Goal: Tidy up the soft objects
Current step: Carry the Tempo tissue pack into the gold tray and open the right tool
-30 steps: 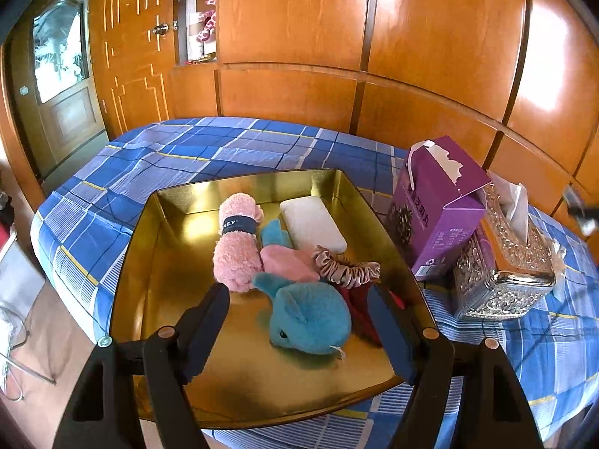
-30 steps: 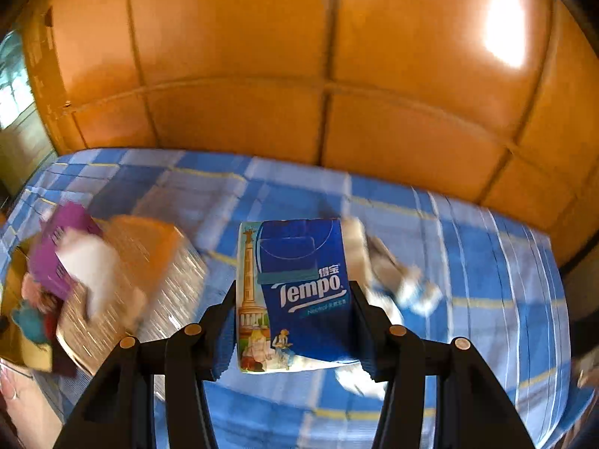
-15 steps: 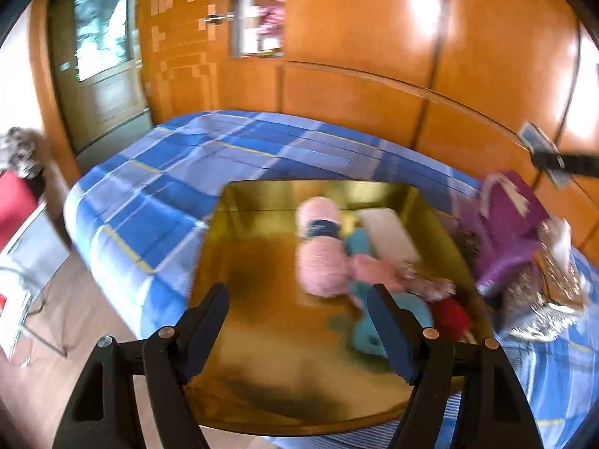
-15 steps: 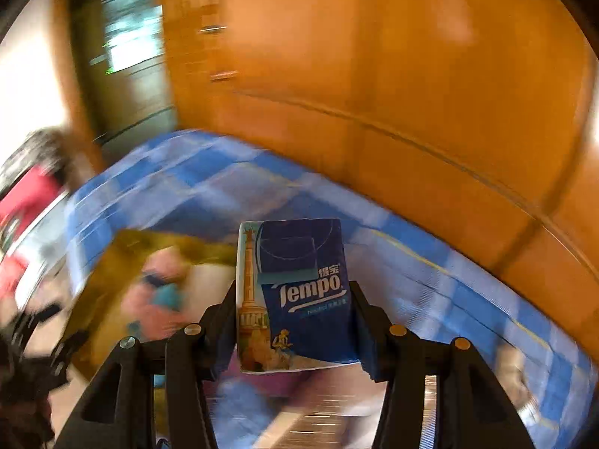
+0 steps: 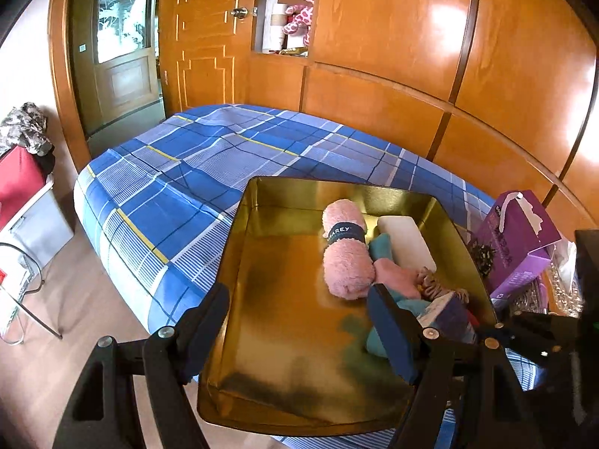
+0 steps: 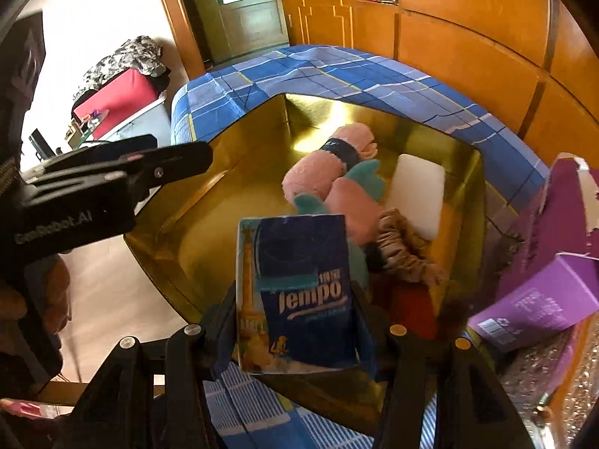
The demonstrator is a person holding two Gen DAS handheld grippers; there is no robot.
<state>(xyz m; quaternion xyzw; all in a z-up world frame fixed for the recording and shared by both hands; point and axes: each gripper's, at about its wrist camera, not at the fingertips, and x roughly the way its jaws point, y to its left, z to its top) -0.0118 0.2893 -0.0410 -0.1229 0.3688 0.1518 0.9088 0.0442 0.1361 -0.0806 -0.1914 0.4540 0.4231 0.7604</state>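
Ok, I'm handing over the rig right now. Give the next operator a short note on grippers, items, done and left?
Right gripper: shut on the Tempo tissue pack, held above the gold tray's near end.
Left gripper: open, empty, over the tray's near edge.
Done: pink rolled towel, white pad, teal plush and scrunchie lie in the tray.
Left: set the pack in the tray. The purple tissue box stands outside.

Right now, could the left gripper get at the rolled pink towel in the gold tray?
Probably yes. The left gripper is open and empty over the gold tray, and the rolled pink towel lies uncovered ahead with bare tray floor between them.
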